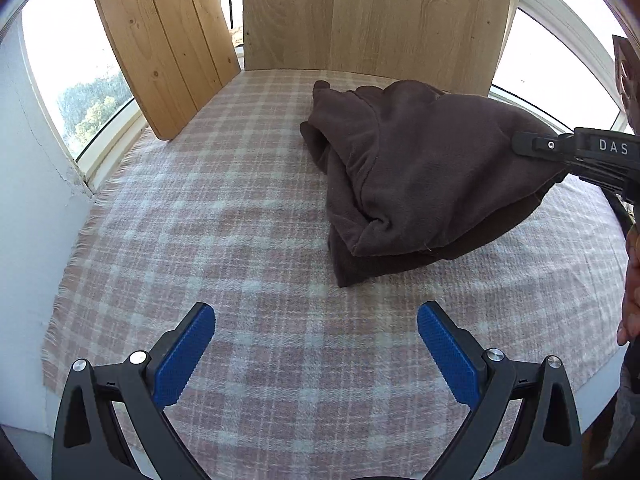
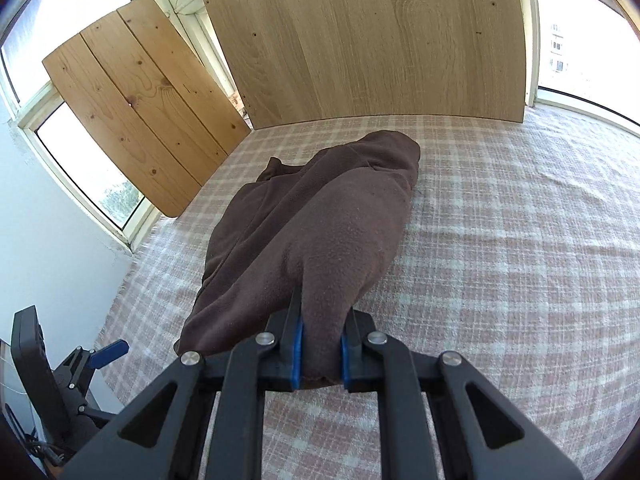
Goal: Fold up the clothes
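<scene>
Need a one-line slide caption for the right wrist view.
Right gripper shut on a bunched edge of the brown fleece garment, lifting it off the plaid blanket.

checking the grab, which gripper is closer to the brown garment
Right. The right gripper is clamped on the brown garment; the left gripper hangs open over the plaid cloth, apart.

Left gripper point(image 1: 316, 354): jaws spread wide, blue pads point(image 1: 182, 354) facing each other, nothing between them; pointed steeply down above the near edge of the counter. Right gripper point(image 2: 320, 354): jaws nearly closed, pads pinching a fold of brown fleece garment point(image 2: 320, 216), tilted downward.
</scene>
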### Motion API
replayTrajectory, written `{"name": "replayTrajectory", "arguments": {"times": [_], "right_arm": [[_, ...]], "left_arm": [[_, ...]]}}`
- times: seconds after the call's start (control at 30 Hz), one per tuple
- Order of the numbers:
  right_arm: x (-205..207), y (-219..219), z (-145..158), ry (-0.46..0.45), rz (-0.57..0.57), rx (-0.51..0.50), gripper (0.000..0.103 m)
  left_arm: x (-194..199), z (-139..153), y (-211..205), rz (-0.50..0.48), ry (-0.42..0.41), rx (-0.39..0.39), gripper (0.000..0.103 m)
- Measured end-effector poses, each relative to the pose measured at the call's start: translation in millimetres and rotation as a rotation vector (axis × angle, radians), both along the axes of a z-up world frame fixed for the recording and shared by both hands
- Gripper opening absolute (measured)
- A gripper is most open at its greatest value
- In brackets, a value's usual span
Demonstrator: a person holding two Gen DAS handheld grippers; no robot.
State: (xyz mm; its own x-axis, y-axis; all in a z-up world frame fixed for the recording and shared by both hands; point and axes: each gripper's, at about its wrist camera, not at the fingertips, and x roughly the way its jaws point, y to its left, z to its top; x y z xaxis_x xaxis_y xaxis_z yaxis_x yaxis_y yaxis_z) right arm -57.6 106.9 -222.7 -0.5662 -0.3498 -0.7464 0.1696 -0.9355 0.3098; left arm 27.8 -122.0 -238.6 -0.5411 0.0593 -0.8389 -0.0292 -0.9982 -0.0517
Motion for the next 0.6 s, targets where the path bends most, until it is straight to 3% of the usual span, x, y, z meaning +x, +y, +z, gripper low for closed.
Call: {"name": "replayTrajectory", "arguments": {"times": [0.03,0.17,0.27,0.53,0.6], "right_arm": [[-2,-1,1,0.004,0.005,0.002,0.013],[-4,-4,7,0.016,0.033,0.014,0.013],[-3,-5,11,0.021,0.05,0.019,0.013],[-7,-2,8,0.021,0.058,0.003,0.013],[-8,-1,5,0.012,0.056,0.0,0.013]], "left_arm": [[3,-2,10,-0.003,0.001,0.0,0.102],[1,-6,42,0.036,0.112,-0.175,0.102],[-12,-8,51,0.055,0.183,-0.236,0.102],[-12,-13,87,-0.06,0.391,-0.509,0.102],[-11,-17,96,-0.121,0.406,-0.538,0.102]]}}
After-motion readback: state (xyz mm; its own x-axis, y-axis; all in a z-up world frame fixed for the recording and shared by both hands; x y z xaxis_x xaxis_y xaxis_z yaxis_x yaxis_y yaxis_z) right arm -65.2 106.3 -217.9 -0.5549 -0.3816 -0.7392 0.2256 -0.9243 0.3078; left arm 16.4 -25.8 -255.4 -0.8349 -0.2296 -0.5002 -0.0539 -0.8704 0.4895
